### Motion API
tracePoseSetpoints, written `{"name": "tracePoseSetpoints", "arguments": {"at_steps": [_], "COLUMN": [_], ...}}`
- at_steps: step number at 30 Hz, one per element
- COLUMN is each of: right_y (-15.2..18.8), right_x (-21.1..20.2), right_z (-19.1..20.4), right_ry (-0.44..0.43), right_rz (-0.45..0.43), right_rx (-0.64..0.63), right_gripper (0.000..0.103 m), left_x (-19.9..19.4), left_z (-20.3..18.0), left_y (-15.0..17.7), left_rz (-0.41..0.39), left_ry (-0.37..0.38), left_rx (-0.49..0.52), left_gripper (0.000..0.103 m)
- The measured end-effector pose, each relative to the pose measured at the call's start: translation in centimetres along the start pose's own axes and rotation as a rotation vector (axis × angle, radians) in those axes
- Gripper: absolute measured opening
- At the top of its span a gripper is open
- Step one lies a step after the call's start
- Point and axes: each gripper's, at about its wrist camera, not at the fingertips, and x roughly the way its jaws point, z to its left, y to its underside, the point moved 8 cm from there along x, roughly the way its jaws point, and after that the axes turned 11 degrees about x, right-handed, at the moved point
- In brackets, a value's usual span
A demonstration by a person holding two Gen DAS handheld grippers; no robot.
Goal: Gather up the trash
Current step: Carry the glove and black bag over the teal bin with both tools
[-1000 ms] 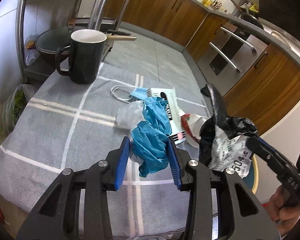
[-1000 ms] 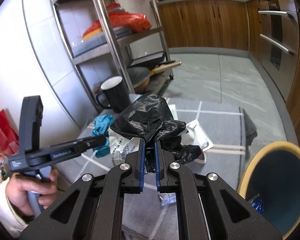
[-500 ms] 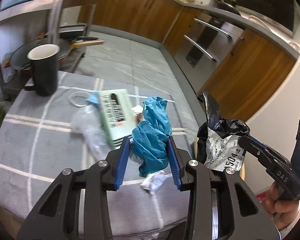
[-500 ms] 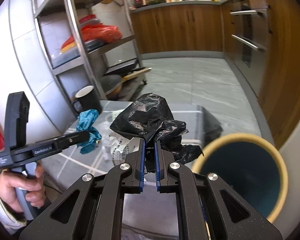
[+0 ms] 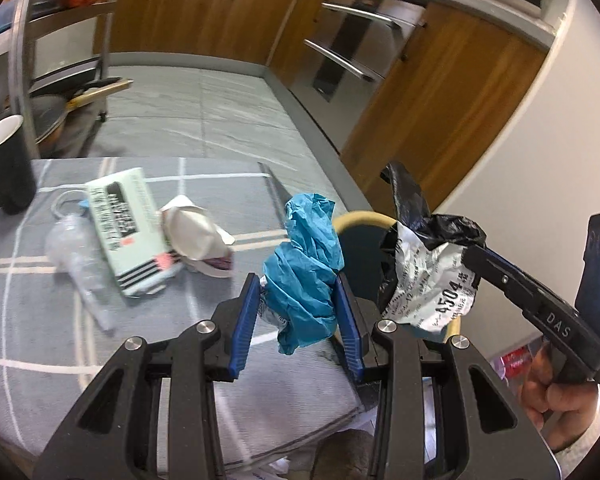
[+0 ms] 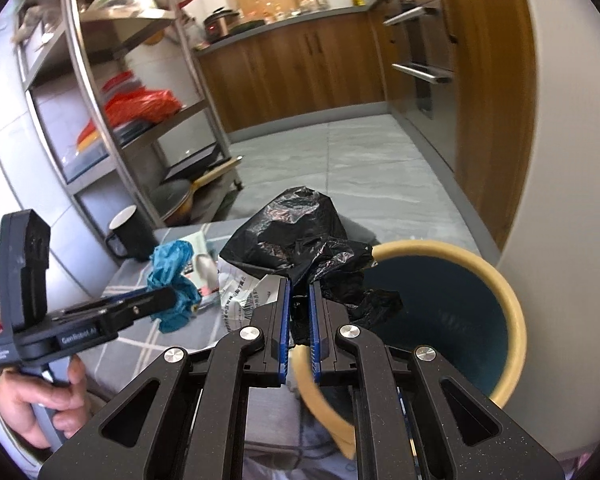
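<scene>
The right gripper (image 6: 299,312) is clamped nearly flat on a wad of black plastic bag (image 6: 300,232) bunched with a printed white wrapper (image 6: 242,288). That wad hangs at the near-left edge of the round bin (image 6: 512,304), a dark blue tub with a tan rim, which opens just to the right of and below the fingers. In this view the bag's loose tails drape over the rim, but the clamp point looks to sit over the rim and not over the hollow.

The left gripper (image 5: 300,312) is closed partway on a crumpled blue glove (image 5: 306,264), which stands up between the blue pads. From here the bin (image 5: 362,218) shows only as a strip of rim beyond the glove, to the far right, past the table (image 5: 40,320) edge.

The right hand is nearer the bin, so its load would likely drop first after a short shift right. The glove has farther to travel, in the same direction.

Left on the grey cloth: a pale green packet (image 5: 126,232), a crumpled white wrapper (image 5: 196,236), a clear plastic piece (image 5: 76,256) and a face mask loop (image 5: 66,204), all to the far left of the left gripper. A black mug (image 5: 6,164) stands at the left edge.
</scene>
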Motion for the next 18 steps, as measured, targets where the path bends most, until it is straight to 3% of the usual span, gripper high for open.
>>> {"name": "tracePoseSetpoints", "arguments": {"at_steps": [18], "right_y": [2.4], "right_x": [-0.8], "right_z": [-8.0], "right_ry": [0.113], "right_rz": [0.030], "right_rx": [0.101], "right_gripper": [0.010], "left_x": [7.0], "left_z": [-8.9], "left_y": [0.8], "left_rz": [0.112], "left_ry": [0.122], "left_rx": [0.139], "left_gripper": [0.037]}}
